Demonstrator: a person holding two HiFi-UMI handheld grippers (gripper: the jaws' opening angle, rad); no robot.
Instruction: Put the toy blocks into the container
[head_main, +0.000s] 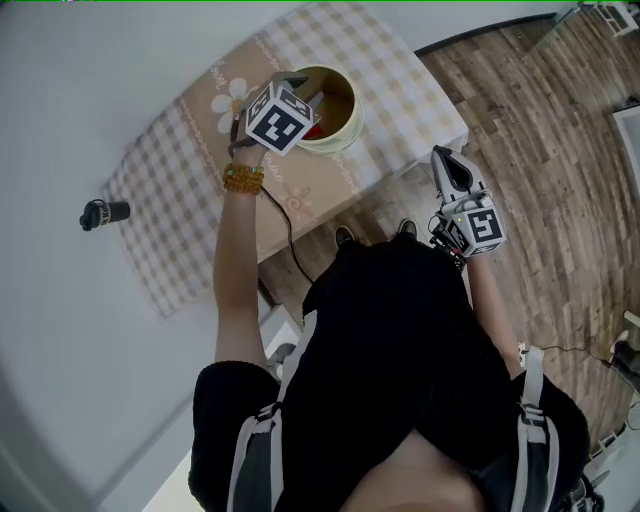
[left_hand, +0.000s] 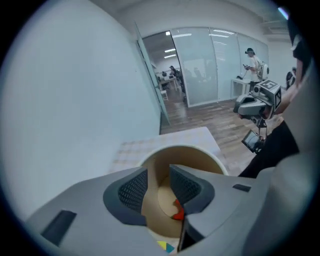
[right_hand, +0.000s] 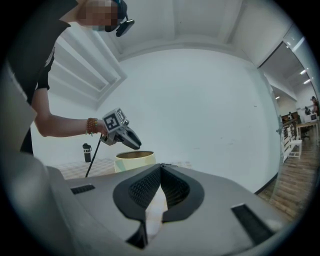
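Checked tablecloth (head_main: 180, 150) with a daisy print (head_main: 232, 95) covers the table, with a white wall behind and wood floor on the person's side. We see the cream round container (head_main: 345, 135) on the cloth, close to the table's near edge. The left gripper (head_main: 300, 105) hangs right over its mouth, jaws apart with nothing between the pads. Looking down through them, we see a red toy block (left_hand: 178, 213) on the container's floor. A yellow-and-teal patch at the bottom of that view may be another block; we cannot tell. The right gripper (head_main: 447, 160) is held off the table beyond the near edge, its tips together and empty. Risks as we judge them: the cable (head_main: 290, 225) trails across the cloth and over the near edge, so a tug could drag the cloth and shift or tip the container. A jaw could also catch the rim. A small black bottle (head_main: 103, 213) stands near the table's left end, well apart. Writing: only square markers on the gripper cubes, script on the cloth too small to read, no brand visible.
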